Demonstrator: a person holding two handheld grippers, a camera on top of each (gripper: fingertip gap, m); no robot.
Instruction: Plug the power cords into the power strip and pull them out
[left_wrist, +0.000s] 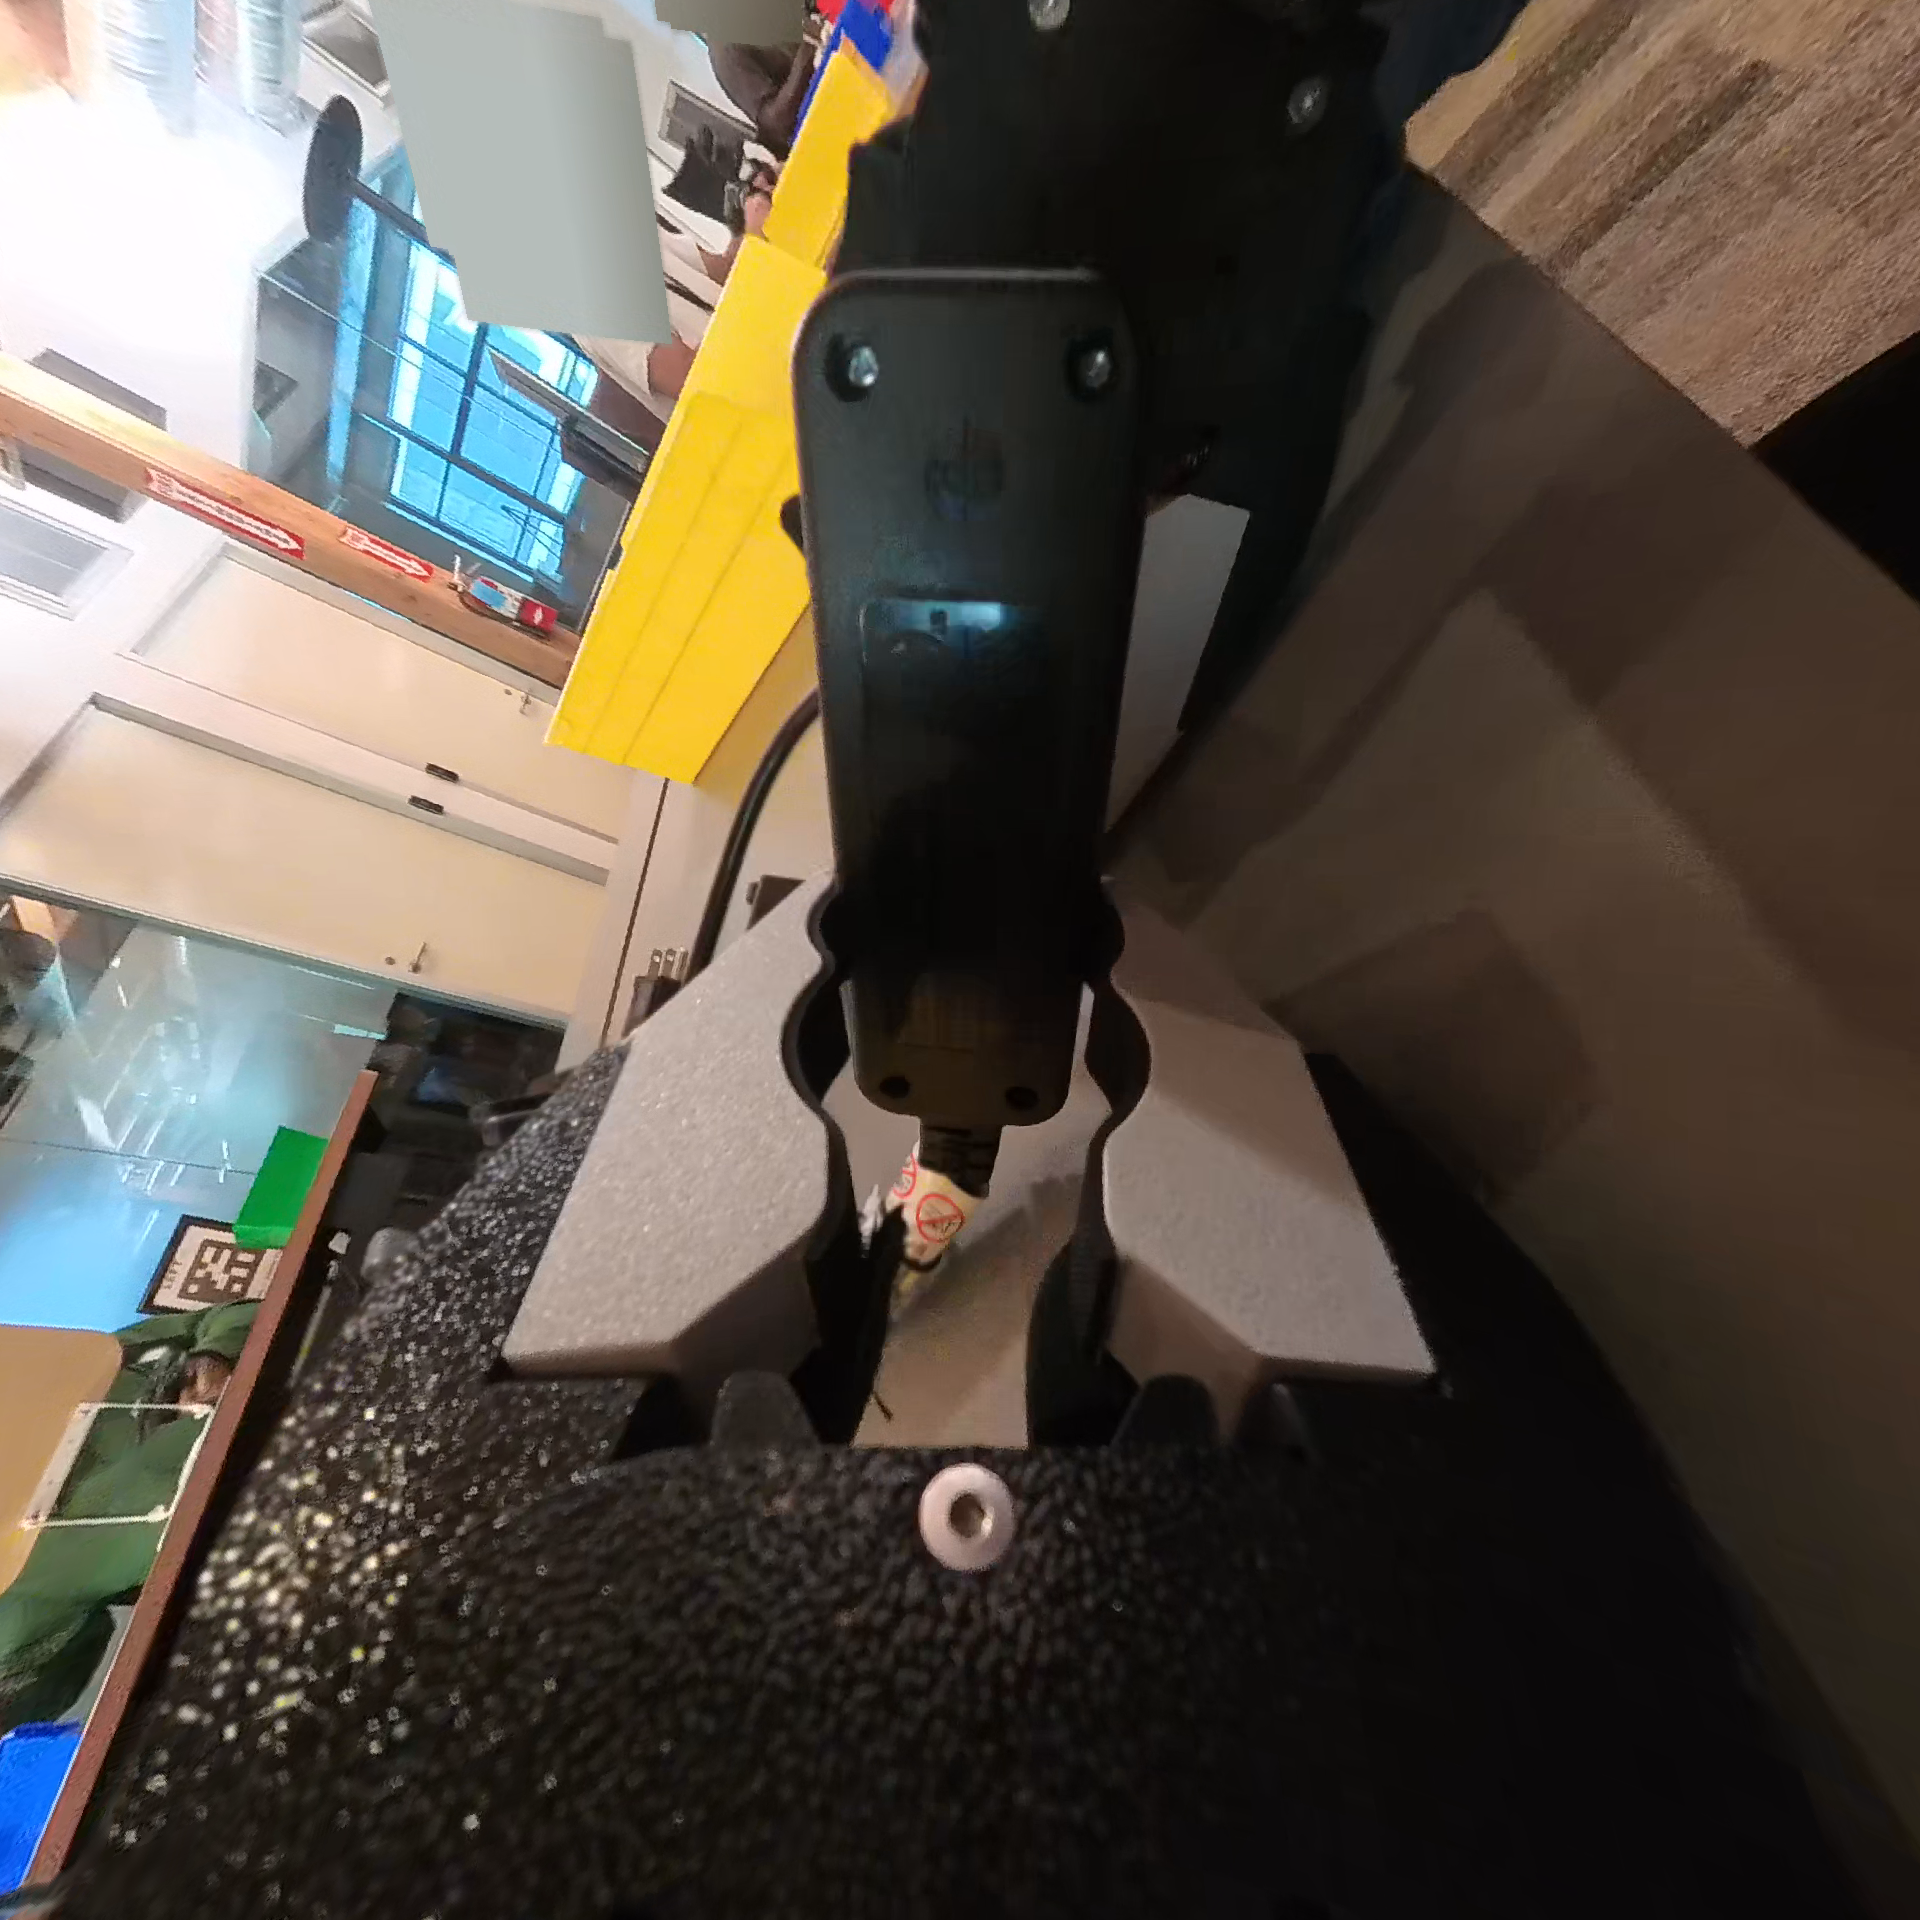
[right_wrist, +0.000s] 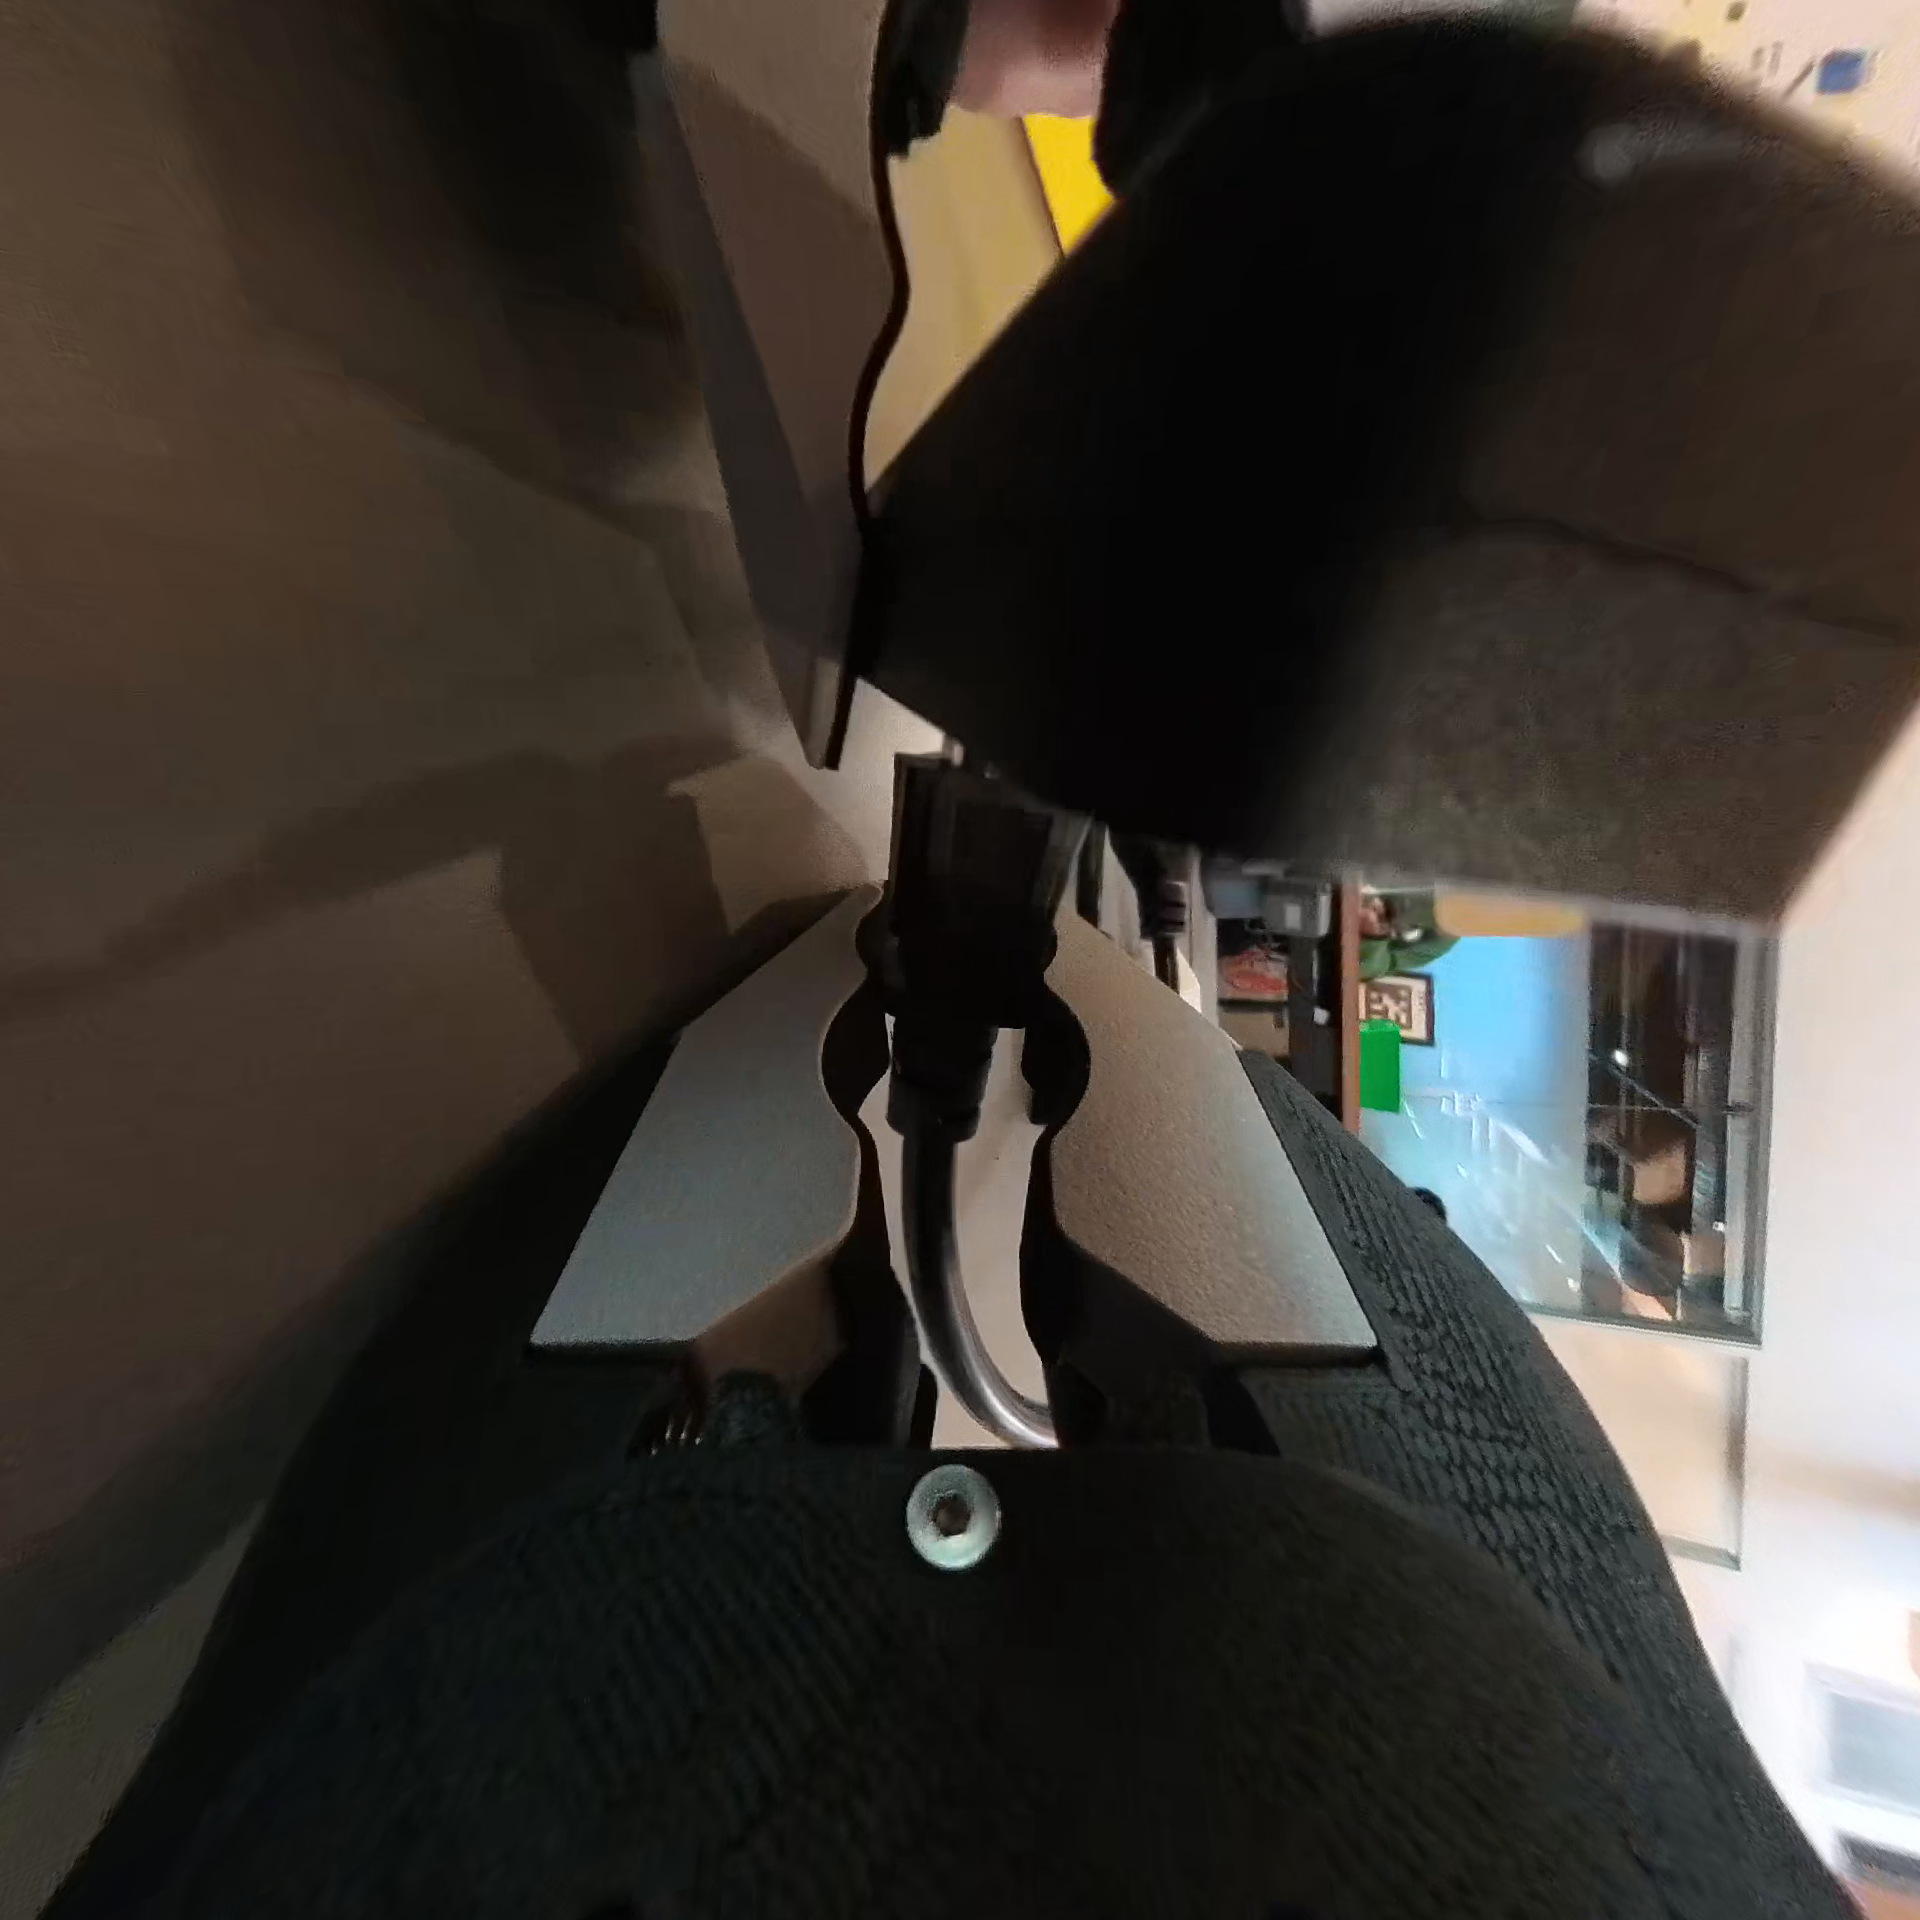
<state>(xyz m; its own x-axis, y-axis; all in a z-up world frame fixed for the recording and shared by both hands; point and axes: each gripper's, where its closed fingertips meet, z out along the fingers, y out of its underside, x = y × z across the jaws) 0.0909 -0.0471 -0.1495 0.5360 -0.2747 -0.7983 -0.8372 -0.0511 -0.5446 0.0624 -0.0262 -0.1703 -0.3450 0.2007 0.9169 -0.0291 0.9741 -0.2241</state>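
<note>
Between both sets of jaws, the black power strip (left_wrist: 961, 665) and a black plug (right_wrist: 961, 925) are each gripped.

In the left wrist view, the left gripper (left_wrist: 966, 997) has its jaws closed on the cord end of the power strip, which stands straight out past the fingertips; its cord, with a white tag (left_wrist: 930, 1210), runs back through the gap between the fingers. A beige worktop (left_wrist: 1558, 935) lies close on the right side, and open room spreads to the left. In the right wrist view, the right gripper (right_wrist: 956, 1023) pinches the plug, its grey cord (right_wrist: 935, 1268) curving back between the fingers. The other gripper's dark, blurred body crowds in just above the plug, leaving little clearance.
</note>
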